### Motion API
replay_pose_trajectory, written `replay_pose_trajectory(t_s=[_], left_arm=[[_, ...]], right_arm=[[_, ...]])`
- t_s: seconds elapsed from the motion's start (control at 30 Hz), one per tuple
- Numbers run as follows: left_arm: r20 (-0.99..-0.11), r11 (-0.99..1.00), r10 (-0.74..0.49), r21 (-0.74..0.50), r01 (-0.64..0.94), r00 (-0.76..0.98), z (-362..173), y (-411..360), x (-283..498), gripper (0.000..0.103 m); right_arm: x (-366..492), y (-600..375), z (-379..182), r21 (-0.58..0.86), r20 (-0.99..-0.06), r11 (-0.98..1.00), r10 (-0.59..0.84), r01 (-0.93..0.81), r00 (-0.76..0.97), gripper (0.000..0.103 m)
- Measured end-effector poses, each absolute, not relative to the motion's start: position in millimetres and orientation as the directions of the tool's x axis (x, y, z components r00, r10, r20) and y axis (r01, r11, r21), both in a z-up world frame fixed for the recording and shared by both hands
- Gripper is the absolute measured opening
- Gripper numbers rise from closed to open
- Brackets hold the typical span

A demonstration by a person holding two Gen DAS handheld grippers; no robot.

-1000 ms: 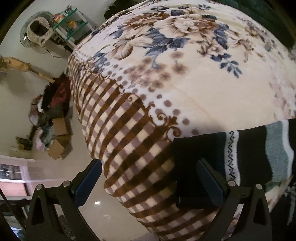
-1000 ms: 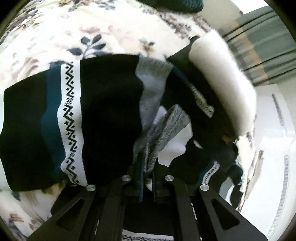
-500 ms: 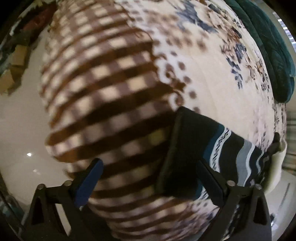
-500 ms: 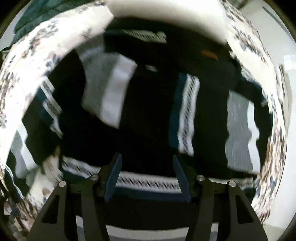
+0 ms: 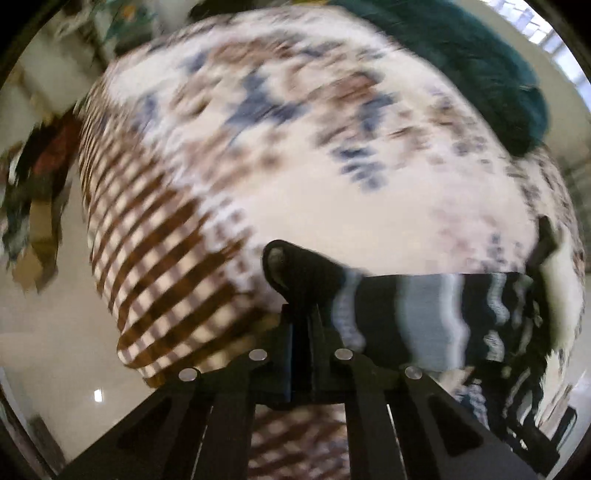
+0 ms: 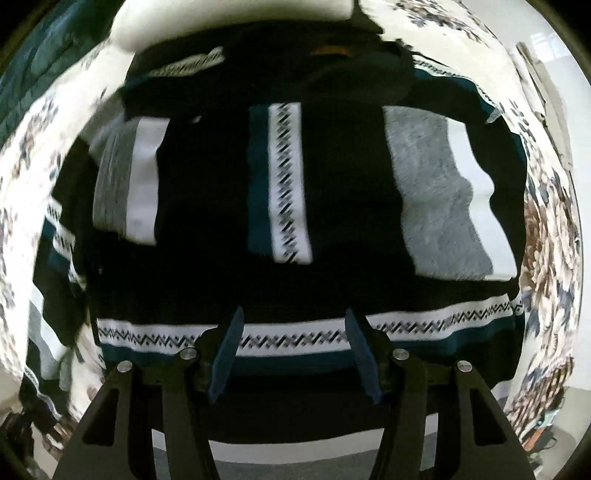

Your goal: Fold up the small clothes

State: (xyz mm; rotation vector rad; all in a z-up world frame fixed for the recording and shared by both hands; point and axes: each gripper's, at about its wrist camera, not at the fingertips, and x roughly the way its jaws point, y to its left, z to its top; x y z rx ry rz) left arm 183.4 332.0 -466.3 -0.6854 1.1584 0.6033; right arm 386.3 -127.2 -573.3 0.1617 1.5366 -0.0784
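A black knitted sweater (image 6: 332,206) with teal, grey and white zigzag bands lies spread on the floral blanket (image 6: 550,236). My right gripper (image 6: 293,317) is open and empty, hovering over the sweater's lower zigzag band. In the left wrist view, my left gripper (image 5: 301,317) is shut on the dark cuff end of the sweater's sleeve (image 5: 424,317) and holds it lifted above the blanket (image 5: 332,147). The sleeve stretches away to the right.
A dark green bundle of cloth (image 5: 472,70) lies at the bed's far side. A white pillow (image 6: 236,18) lies beyond the sweater. The bed's checked edge (image 5: 147,266) drops to a tiled floor (image 5: 55,350), with boxes and clutter (image 5: 33,192) by the wall.
My left gripper has shut on the sleeve cuff and lifted it. My right gripper has let go of the grey fabric, opened and moved over the sweater's body.
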Motion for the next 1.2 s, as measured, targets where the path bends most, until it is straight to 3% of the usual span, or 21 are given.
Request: replay_pose_trajectory(t_s=[0.23, 0.5, 0.63, 0.67, 0.7, 0.73, 0.77, 0.8, 0.93, 1.1, 1.2], left_arm=[[-0.897, 0.861, -0.024, -0.243, -0.447, 0.441, -397.4, 178.5, 297.4, 0.005], [-0.842, 0.907, -0.309, -0.401, -0.129, 0.441, -398.6, -53.6, 384.4, 0.007], [-0.833, 0.916, -0.320, -0.394, -0.079, 0.451, -392.0, -104.1, 395.3, 0.010], [-0.836, 0.928, -0.295, -0.367, -0.072, 0.462, -390.2, -105.5, 394.4, 0.024], [-0.843, 0.937, -0.273, -0.341, -0.070, 0.463, -389.4, -101.0, 392.6, 0.048], [-0.850, 0.946, -0.248, -0.315, -0.071, 0.465, -390.8, -98.3, 392.4, 0.063], [-0.858, 0.956, -0.209, -0.280, -0.085, 0.469, -393.9, -88.1, 391.2, 0.088], [-0.867, 0.965, -0.157, -0.237, -0.114, 0.473, -397.9, -74.7, 389.5, 0.092], [-0.899, 0.962, 0.033, -0.090, -0.256, 0.437, -419.6, -6.5, 375.2, 0.093], [-0.908, 0.906, 0.257, 0.108, -0.409, 0.330, -446.4, 63.8, 344.0, 0.093], [-0.908, 0.872, 0.314, 0.161, -0.461, 0.278, -458.8, 89.4, 329.2, 0.093]], right_arm=[[401.1, -196.2, -561.6, 0.129, -0.990, 0.974, 0.118, 0.187, 0.072, 0.059], [415.2, -310.6, -549.8, 0.101, -0.992, 0.960, 0.076, 0.260, 0.101, 0.059], [420.2, -361.4, -553.5, 0.109, -0.992, 0.944, 0.084, 0.310, 0.093, 0.059], [421.2, -371.6, -555.1, 0.120, -0.991, 0.939, 0.096, 0.322, 0.091, 0.059], [421.3, -381.9, -556.1, 0.136, -0.990, 0.932, 0.113, 0.336, 0.089, 0.059], [421.1, -388.9, -556.5, 0.158, -0.987, 0.924, 0.135, 0.348, 0.089, 0.059], [422.4, -392.0, -555.9, 0.190, -0.982, 0.913, 0.168, 0.361, 0.090, 0.059], [423.8, -394.6, -556.5, 0.233, -0.972, 0.898, 0.213, 0.373, 0.096, 0.060], [435.9, -382.2, -566.0, 0.404, -0.913, 0.833, 0.392, 0.378, 0.111, 0.063], [465.0, -333.0, -600.7, 0.464, -0.880, 0.819, 0.470, 0.337, 0.069, 0.063], [483.0, -301.5, -625.9, 0.475, -0.868, 0.819, 0.496, 0.322, 0.018, 0.063]])
